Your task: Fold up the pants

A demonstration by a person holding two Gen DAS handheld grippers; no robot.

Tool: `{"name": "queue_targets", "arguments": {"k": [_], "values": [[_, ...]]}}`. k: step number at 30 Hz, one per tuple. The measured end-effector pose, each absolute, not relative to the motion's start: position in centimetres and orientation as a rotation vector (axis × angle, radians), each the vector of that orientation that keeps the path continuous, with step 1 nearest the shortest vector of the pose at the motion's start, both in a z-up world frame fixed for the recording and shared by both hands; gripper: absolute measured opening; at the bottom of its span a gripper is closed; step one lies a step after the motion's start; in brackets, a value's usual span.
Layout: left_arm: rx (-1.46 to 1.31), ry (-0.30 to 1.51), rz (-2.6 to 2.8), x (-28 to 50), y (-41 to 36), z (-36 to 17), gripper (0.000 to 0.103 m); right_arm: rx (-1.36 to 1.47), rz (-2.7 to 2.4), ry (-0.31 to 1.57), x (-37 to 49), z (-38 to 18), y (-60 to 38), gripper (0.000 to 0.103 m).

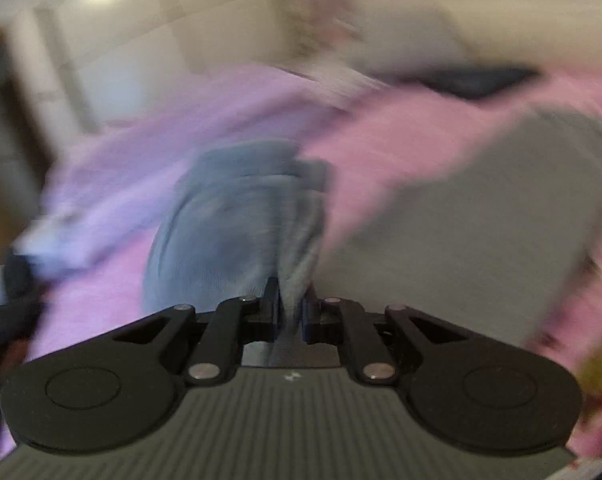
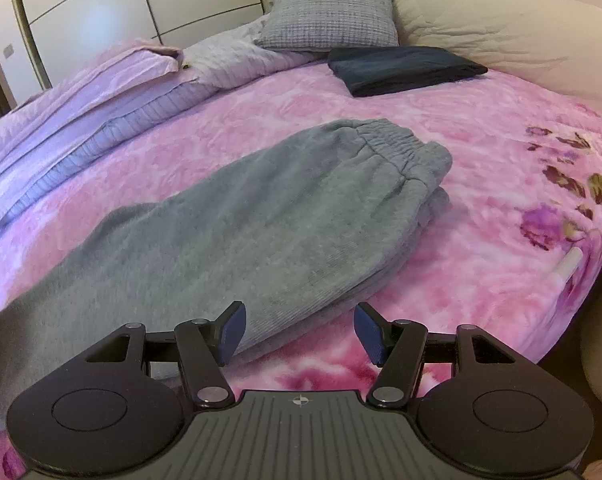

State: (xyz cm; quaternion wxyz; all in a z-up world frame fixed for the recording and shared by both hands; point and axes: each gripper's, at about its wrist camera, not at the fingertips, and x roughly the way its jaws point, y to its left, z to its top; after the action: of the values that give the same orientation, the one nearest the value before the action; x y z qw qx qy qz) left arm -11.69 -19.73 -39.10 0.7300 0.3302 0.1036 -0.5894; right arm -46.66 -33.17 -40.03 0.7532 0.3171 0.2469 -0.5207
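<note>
Left gripper [image 1: 291,312]: jaws nearly pressed together, pinching a fold of grey-blue fabric that bunched up between the pads and trailed away ahead of them. That fabric looked to be part of the pants [image 2: 261,216], though the left wrist view was too smeared to confirm which end.

Right gripper [image 2: 299,334]: jaws spread wide, nothing between the pads. It hung just above the near edge of the pants, the left pad over the cloth, the right pad over bare blanket; contact could not be told.

The pants lay on the pink floral blanket [image 2: 481,160] of the bed, doubled lengthwise. Long axis ran diagonally in the right wrist view, from lower left to upper right. The elastic waistband [image 2: 385,140] pointed to the upper right, toward the headboard side; the leg end ran off past the lower left, under the gripper body.

Only the right wrist view was sharp. It showed a grey pillow [image 2: 329,14], a folded dark garment [image 2: 405,68] near the head of the bed, and a lilac quilt [image 2: 101,104] folded along the left. The left wrist view gave the dark garment [image 1: 473,78] as a streak, and a broad grey patch at right.
</note>
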Motion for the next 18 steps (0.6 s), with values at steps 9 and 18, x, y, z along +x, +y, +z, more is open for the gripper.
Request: {"name": "queue_targets", "arguments": {"k": [9,18], "values": [[0.731,0.417,-1.456,-13.4,-19.8,-42.6,0.024,0.774,-0.987,0.413,-44.4,-40.1,-33.1,0.057],[0.337,0.689,-1.248,-2.8,-14.6,-37.8,0.022,1.174,-0.563,0.35,-34.3,-44.0,-33.8,0.057]]}}
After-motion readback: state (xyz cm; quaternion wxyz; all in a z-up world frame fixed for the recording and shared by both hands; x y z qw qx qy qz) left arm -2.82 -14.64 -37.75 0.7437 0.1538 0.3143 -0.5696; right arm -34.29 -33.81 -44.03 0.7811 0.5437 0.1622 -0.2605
